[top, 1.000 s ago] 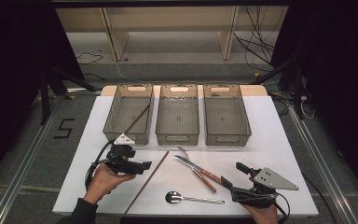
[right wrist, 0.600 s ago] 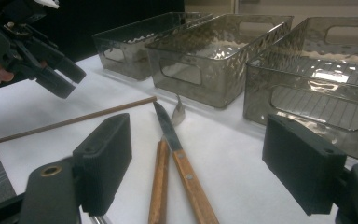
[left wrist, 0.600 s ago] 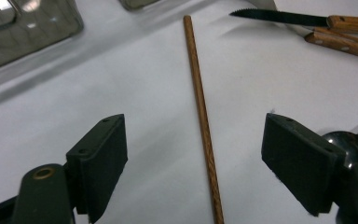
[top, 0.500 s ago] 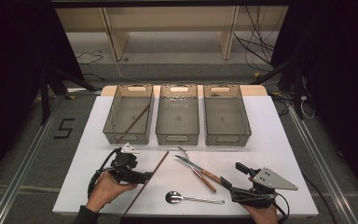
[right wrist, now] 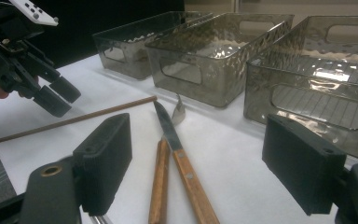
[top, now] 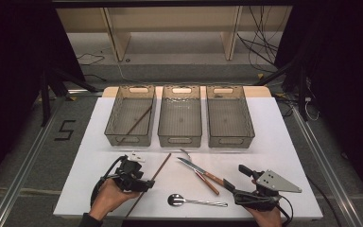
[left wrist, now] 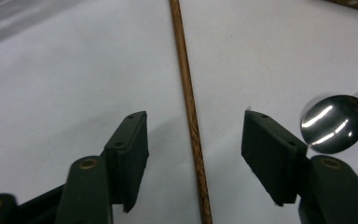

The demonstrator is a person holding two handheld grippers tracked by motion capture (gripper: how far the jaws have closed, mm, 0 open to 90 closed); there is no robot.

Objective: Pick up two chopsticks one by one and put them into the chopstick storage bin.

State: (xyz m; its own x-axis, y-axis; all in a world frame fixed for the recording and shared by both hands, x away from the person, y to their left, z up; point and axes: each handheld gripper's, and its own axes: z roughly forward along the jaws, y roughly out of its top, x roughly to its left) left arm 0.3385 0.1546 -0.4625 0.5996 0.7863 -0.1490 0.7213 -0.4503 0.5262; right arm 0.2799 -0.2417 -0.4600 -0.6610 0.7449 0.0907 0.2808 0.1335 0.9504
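Observation:
A brown wooden chopstick point(top: 152, 180) lies slanted on the white table point(top: 274, 142). My left gripper point(top: 146, 184) is lowered over it. In the left gripper view the chopstick point(left wrist: 189, 102) runs between the two pads of the left gripper point(left wrist: 196, 140) with a gap on each side. The jaws have just been closing and stand open, clear of the stick. My right gripper point(top: 236, 180) rests open at the front right, its jaws point(right wrist: 200, 163) either side of the handles of a knife point(right wrist: 175, 140) and a fork point(right wrist: 158, 182) without touching them.
A steel spoon point(top: 194, 202) lies near the front edge, its bowl point(left wrist: 333, 121) just right of my left gripper. Three grey bins stand in a row behind: the left bin point(top: 113, 118) holds another chopstick point(top: 137, 120), then the middle bin point(top: 163, 118) and the right bin point(top: 250, 118).
My left gripper has dropped towards the table and shifted right onto the chopstick, with its jaws narrower than before. The right gripper has kept still.

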